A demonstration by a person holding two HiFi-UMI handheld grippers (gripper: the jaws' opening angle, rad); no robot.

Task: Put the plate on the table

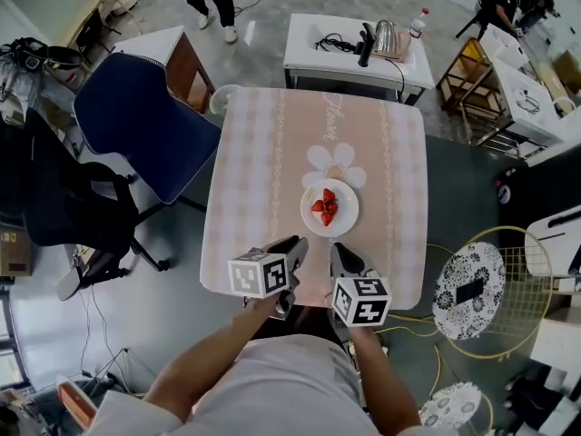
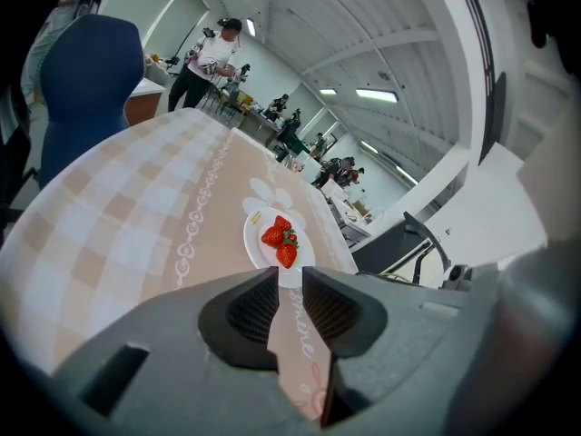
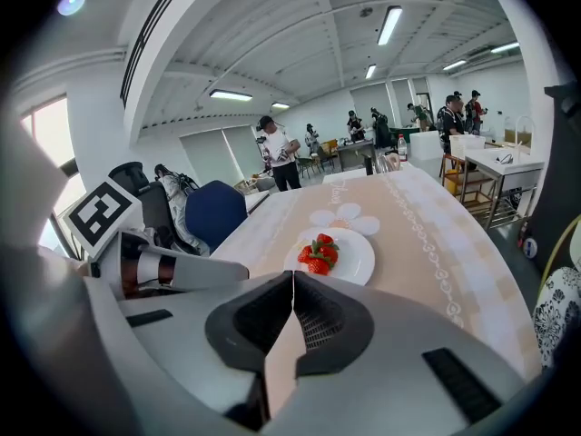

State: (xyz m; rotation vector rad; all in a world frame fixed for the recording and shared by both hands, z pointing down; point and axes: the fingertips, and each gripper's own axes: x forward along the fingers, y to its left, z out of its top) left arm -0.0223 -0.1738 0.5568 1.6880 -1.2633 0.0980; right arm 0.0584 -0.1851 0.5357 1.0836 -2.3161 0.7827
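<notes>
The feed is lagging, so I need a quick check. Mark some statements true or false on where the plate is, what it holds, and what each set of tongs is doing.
1. The plate rests on the table. True.
2. The plate is bare. False: it holds strawberries.
3. The right tongs grip the plate's rim. False: they are shut on nothing, short of the plate.
4. The left tongs stand slightly apart with nothing between them. True.

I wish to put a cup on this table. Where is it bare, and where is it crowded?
Bare: the left strip of the table, from its left edge to the plate; the right strip beside the plate; the far half beyond the flower print. Crowded: the near edge, where the left gripper and right gripper sit just before the plate.
</notes>
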